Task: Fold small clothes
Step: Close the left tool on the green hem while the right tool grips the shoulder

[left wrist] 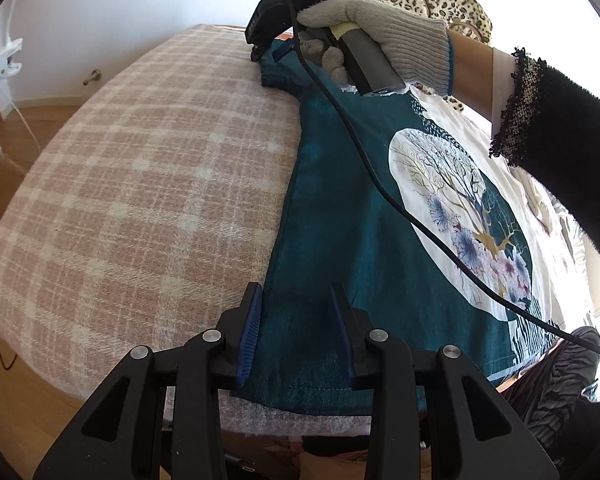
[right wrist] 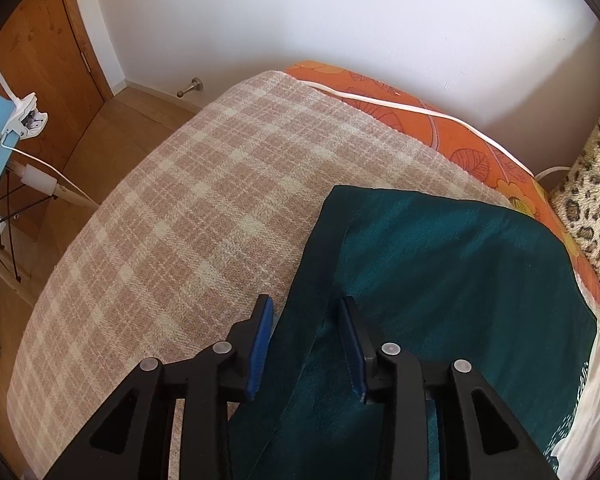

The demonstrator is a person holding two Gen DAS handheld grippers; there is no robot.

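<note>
A teal T-shirt [left wrist: 340, 216] with a white round tree-and-flower print lies flat on a pink plaid blanket [left wrist: 148, 184]. My left gripper [left wrist: 296, 304] is open, its blue pads straddling the shirt's left edge near the bottom hem. My right gripper [left wrist: 266, 50], held by a gloved hand, sits at the shirt's far sleeve; in its own view the right gripper [right wrist: 306, 316] is open over the teal sleeve [right wrist: 420, 264], the sleeve's edge between the pads.
The blanket [right wrist: 180, 200] covers a bed with an orange floral sheet [right wrist: 440, 128] at the far edge. A leopard-print cushion [right wrist: 592, 200] lies at the right. A black cable [left wrist: 380, 184] crosses the shirt. A wooden door [right wrist: 40, 48] and floor lie left.
</note>
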